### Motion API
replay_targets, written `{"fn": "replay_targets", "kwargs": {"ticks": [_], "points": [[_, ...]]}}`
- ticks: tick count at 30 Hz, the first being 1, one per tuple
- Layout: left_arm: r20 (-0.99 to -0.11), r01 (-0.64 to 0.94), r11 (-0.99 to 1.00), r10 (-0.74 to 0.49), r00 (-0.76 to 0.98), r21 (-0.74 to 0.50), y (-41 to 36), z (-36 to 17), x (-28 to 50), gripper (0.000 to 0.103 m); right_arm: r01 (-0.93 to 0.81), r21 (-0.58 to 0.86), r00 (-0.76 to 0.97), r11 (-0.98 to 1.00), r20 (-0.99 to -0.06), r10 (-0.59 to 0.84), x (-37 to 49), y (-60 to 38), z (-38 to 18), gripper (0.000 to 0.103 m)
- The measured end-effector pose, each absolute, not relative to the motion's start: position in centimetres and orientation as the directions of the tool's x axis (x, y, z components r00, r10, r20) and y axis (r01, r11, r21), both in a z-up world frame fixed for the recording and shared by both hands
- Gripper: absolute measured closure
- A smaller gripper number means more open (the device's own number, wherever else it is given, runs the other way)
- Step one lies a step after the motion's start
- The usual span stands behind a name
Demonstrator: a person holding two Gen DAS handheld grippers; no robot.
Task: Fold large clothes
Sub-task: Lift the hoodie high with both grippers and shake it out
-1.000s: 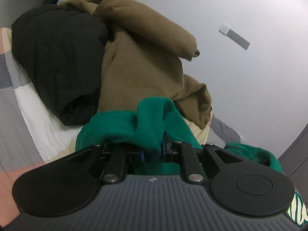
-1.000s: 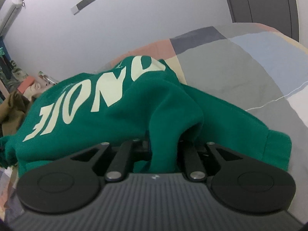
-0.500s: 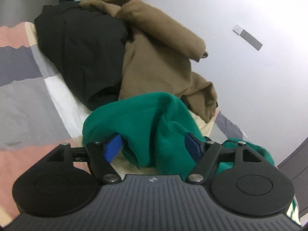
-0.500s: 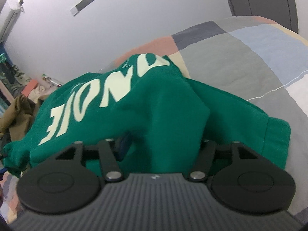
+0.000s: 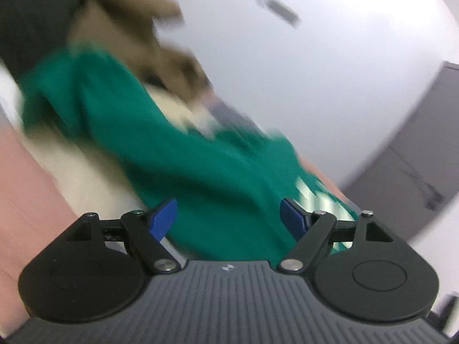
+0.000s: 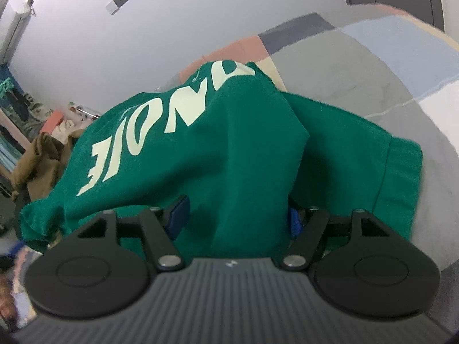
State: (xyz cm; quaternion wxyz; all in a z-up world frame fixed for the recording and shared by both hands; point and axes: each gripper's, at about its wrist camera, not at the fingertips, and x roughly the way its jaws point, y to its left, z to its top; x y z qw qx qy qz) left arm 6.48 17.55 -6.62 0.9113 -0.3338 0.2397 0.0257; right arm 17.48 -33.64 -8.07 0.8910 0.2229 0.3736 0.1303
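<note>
Showing cream lettering sharply, right view; green sweatshirt (image 6: 235, 143) blurs left

Patchwork bedcover (image 6: 358, 66), grey, pink and pale blue panels, spreads ahead and right of the right fingers. Brown garment (image 5: 137, 28) heaped beyond the left fingers, black garment (image 5: 25, 25) left of it. White wall (image 6: 200, 8) behind; dark door (image 5: 416, 149) far right.

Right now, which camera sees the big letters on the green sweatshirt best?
The right wrist view: the cream letters on the green sweatshirt are sharp and spread wide. The left wrist view is blurred and shows only a smeared corner of them.
</note>
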Motion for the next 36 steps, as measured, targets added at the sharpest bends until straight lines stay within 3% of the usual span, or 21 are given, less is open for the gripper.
{"fn": "replay_targets", "kwargs": {"ticks": [8, 20, 25, 26, 30, 31, 33, 36], "points": [[-0.429, -0.036, 0.624, -0.491, 0.758, -0.78, 12.1, -12.0, 10.4, 0.021, -0.04, 0.539, 0.674, 0.841, -0.607, 0.421, 18.0, -34.2, -8.8, 0.033], [-0.363, -0.029, 0.457, -0.665, 0.652, -0.889, 6.4, -18.0, 17.2, 0.017, -0.09, 0.673, 0.656, 0.734, -0.514, 0.552, 19.0, -34.9, -9.9, 0.033], [-0.345, 0.008, 0.465, -0.668, 0.66, -0.885, 4.5, -18.1, 19.1, 0.018, -0.081, 0.674, 0.629, 0.734, -0.537, 0.562, 19.6, -34.8, -11.1, 0.037], [-0.356, 0.004, 0.476, -0.663, 0.659, -0.88, 4.4, -18.1, 19.6, 0.023, -0.076, 0.671, 0.619, 0.738, -0.548, 0.563, 19.9, -34.5, -11.5, 0.04], [-0.371, 0.007, 0.499, -0.653, 0.66, -0.866, 4.6, -17.5, 19.4, 0.08, -0.106, 0.6, 0.617, 0.793, -0.586, 0.526, 19.8, -33.0, -11.8, 0.067], [-0.351, 0.025, 0.492, -0.655, 0.669, -0.87, 5.0, -17.0, 19.0, 0.084, -0.132, 0.591, 0.62, 0.796, -0.577, 0.531, 19.6, -32.7, -11.4, 0.076], [-0.283, 0.088, 0.472, -0.657, 0.698, -0.877, 5.9, -15.3, 17.4, 0.089, -0.189, 0.585, 0.632, 0.789, -0.542, 0.554, 18.9, -32.3, -10.0, 0.083], [-0.195, 0.194, 0.469, -0.658, 0.727, -0.862, 7.1, -11.6, 14.0, 0.09, -0.288, 0.582, 0.661, 0.76, -0.453, 0.598, 17.1, -32.1, -7.3, 0.086]]}}
